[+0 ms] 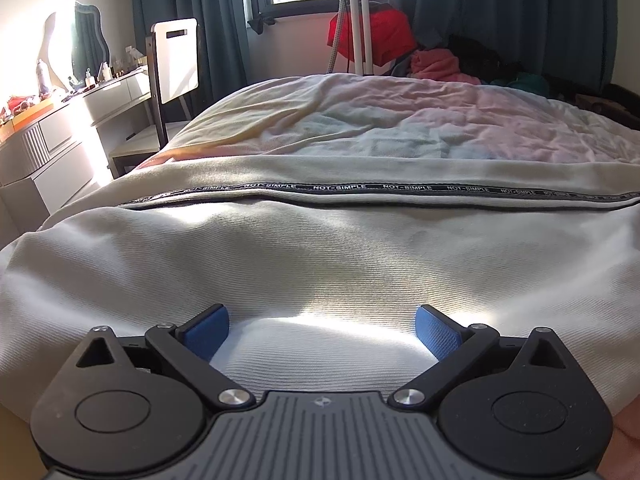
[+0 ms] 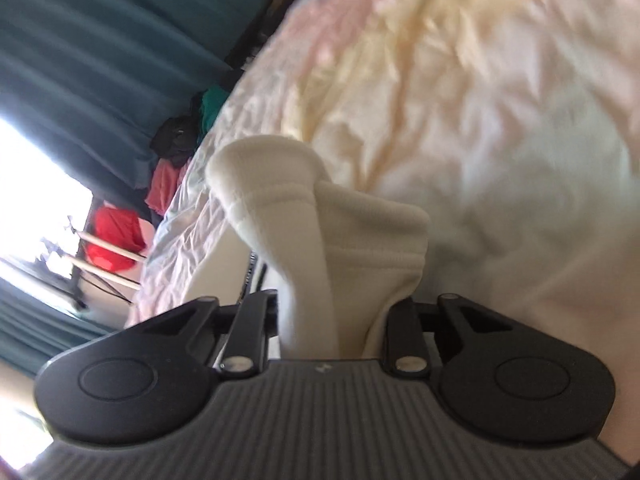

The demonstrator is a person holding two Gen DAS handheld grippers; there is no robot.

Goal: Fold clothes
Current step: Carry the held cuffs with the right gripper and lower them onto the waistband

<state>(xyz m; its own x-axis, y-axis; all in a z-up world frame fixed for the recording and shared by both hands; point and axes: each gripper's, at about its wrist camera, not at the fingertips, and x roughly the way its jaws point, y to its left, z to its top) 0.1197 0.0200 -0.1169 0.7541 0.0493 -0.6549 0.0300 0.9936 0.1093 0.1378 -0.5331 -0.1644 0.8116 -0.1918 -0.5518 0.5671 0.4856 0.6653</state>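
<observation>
The left tongs are wide apart, and their blue pads rest on the cream sweatpants that lie spread across the bed. A black stripe with white words runs along the pants. The right tongs are tipped sideways and squeezed on a bunched cuff of the same cream pants, lifted above the wrinkly bed cover. This view is blurry.
</observation>
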